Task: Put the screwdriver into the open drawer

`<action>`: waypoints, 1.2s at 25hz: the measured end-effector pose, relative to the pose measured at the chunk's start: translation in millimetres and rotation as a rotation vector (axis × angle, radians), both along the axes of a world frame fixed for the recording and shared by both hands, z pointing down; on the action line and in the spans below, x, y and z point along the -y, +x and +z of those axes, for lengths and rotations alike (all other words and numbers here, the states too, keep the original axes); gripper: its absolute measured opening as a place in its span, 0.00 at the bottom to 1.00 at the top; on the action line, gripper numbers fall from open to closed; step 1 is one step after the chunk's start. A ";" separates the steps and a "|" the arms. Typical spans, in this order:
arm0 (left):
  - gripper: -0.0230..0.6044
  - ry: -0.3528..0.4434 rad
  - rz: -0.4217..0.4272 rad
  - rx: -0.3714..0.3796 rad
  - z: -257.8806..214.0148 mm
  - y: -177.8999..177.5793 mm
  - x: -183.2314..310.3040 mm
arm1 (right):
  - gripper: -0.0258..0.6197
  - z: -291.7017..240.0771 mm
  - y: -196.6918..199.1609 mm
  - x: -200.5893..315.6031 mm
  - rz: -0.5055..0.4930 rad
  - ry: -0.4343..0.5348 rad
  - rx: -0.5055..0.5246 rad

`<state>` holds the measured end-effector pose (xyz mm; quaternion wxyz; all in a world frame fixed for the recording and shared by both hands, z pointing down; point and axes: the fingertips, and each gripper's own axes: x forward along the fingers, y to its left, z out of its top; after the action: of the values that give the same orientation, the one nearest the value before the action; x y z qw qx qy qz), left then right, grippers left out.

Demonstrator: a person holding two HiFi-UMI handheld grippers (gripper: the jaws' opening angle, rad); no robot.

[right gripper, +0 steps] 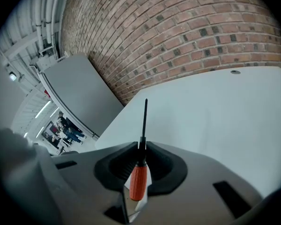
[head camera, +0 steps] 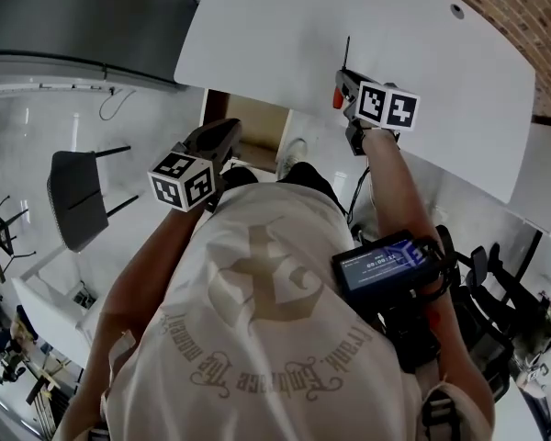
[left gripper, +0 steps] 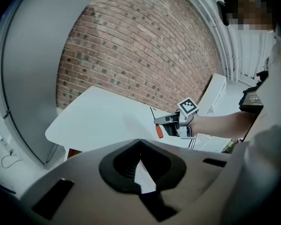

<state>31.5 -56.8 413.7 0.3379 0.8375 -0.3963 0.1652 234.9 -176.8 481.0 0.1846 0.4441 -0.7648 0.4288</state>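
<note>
Right gripper (right gripper: 139, 157) clenched on orange-handled black-shaft screwdriver (right gripper: 138, 181), shaft pointing ahead over white desk (right gripper: 215, 121); brown open drawer (head camera: 248, 122) apparently lower-left under desk edge, nearer the closed empty left gripper (head camera: 226, 136).

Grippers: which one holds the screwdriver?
The right gripper, clamped on the orange-handled screwdriver; the left gripper is shut on nothing.

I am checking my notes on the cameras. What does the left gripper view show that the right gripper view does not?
Only the left gripper view: the right gripper from the side, the person's forearm, and the left gripper, jaws closed and empty. Only the right gripper view: its jaws clamping the screwdriver just above the orange handle, and distant people. Both: the screwdriver, the white table, the brick wall.
</note>
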 end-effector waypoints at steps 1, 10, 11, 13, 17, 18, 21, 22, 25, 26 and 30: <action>0.07 0.002 0.005 -0.007 -0.1 -3.9 0.0 | 0.14 -2.5 -2.0 -2.7 0.008 0.002 -0.003; 0.07 0.006 0.041 -0.046 -2.8 -43.3 -13.3 | 0.14 -16.5 -34.4 -36.0 0.060 0.004 -0.015; 0.07 0.005 0.044 -0.051 -2.9 -50.9 -15.6 | 0.14 -18.5 -40.7 -40.1 0.066 0.005 -0.018; 0.07 0.007 0.046 -0.059 -4.9 -69.8 -19.5 | 0.14 -23.4 -57.8 -48.2 0.074 0.009 -0.021; 0.07 0.017 0.047 -0.075 -3.5 -83.8 -23.3 | 0.14 -26.2 -73.0 -60.3 0.079 0.013 -0.028; 0.07 0.019 0.049 -0.080 -2.6 -84.0 -23.3 | 0.14 -26.4 -74.2 -62.2 0.080 0.013 -0.030; 0.07 0.032 0.059 -0.088 -3.6 -87.1 -20.2 | 0.14 -30.0 -82.1 -65.0 0.076 0.014 -0.035; 0.07 0.038 0.066 -0.090 -5.4 -86.7 -18.3 | 0.14 -31.9 -83.6 -65.4 0.075 0.015 -0.037; 0.07 0.056 0.081 -0.097 -10.2 -84.4 -14.2 | 0.14 -35.5 -85.7 -68.3 0.075 0.016 -0.040; 0.07 0.061 0.082 -0.099 -10.7 -85.6 -14.1 | 0.14 -35.4 -88.1 -70.0 0.074 0.017 -0.041; 0.07 0.074 0.080 -0.111 -8.9 -105.0 -18.4 | 0.14 -34.6 -112.1 -78.3 0.063 0.024 -0.049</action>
<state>-73.5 -38.4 404.8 0.3216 0.8724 -0.3491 0.1169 122.8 -98.4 446.4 0.1842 0.4803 -0.7509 0.4142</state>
